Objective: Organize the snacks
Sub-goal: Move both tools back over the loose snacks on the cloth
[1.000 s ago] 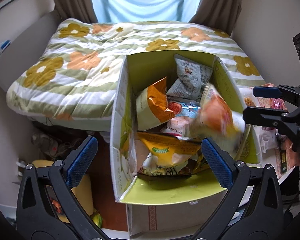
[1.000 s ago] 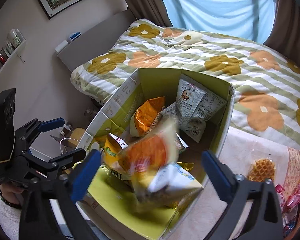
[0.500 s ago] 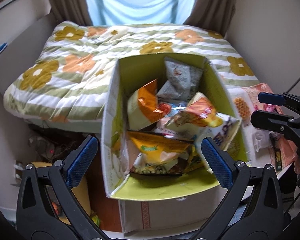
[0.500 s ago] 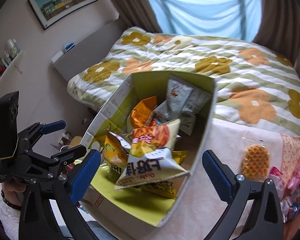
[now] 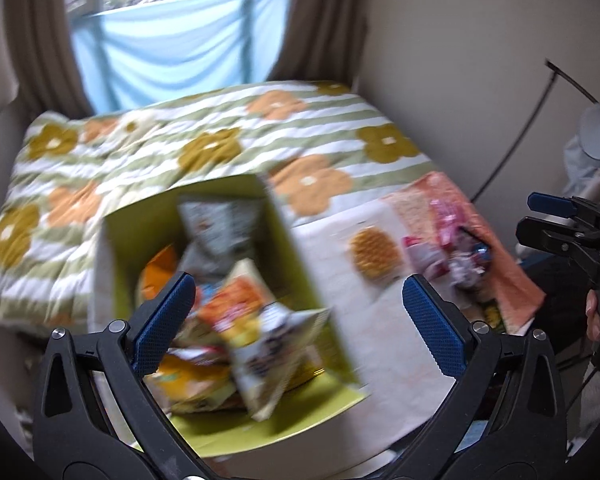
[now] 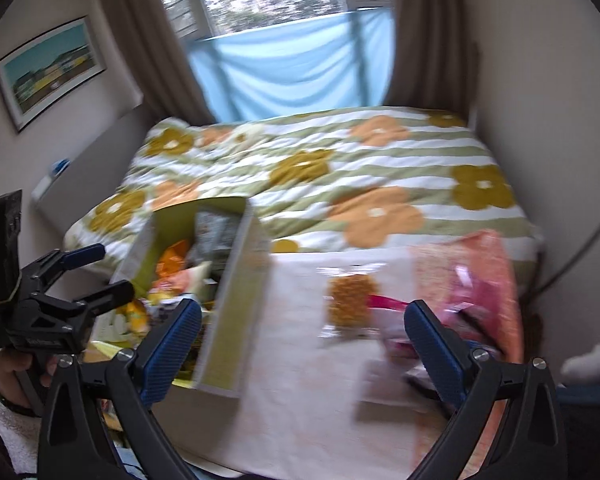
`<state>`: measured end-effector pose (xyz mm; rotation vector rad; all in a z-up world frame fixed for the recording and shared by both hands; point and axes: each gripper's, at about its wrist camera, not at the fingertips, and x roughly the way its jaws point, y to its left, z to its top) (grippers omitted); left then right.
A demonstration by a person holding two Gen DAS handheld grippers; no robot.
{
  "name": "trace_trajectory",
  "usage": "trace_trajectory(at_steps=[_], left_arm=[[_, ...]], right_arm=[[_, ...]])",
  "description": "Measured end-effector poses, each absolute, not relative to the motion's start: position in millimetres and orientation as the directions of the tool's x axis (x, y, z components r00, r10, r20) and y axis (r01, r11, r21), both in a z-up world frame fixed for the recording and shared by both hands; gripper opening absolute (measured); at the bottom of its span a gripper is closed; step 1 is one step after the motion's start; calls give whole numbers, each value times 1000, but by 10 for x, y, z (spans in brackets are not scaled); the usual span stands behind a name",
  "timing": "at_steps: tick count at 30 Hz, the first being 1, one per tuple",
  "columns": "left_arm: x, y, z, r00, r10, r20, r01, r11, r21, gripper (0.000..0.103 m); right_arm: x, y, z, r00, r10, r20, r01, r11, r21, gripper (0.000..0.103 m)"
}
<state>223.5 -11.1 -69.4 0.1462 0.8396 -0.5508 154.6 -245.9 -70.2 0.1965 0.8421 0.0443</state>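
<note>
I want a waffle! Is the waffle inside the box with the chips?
No, the waffle lies on the cloth outside the box.

You are facing a box [image 5: 300, 264] packed with snack bags [image 5: 256, 332], leaving little room inside. To its right, bare tabletop [image 6: 300, 380] is lying open; farther right, a waffle [image 6: 346, 300] and pink packets [image 6: 476, 292] are crowding the surface.

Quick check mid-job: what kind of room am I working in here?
Most likely a bedroom: a bed with a flowered quilt fills the middle, a curtained window stands behind it, and a framed picture hangs on the wall. The snack box sits at its foot.
</note>
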Motion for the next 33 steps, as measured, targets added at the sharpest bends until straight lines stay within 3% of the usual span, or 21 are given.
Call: trace_trajectory(at_steps=[9, 23, 33], left_arm=[[2218, -1207, -972, 420, -452, -787, 612, 781, -122, 103], [2549, -2434, -1796, 255, -369, -894, 628, 766, -137, 103], [2653, -2895, -2394, 174, -312, -934, 737, 670, -87, 103]], right_arm=[[1363, -3357, -1020, 610, 13, -792, 202, 964, 171, 101], [1374, -4014, -2113, 468, 195, -862, 289, 888, 357, 101], [1510, -3987, -2586, 425, 231, -875, 330, 861, 387, 101]])
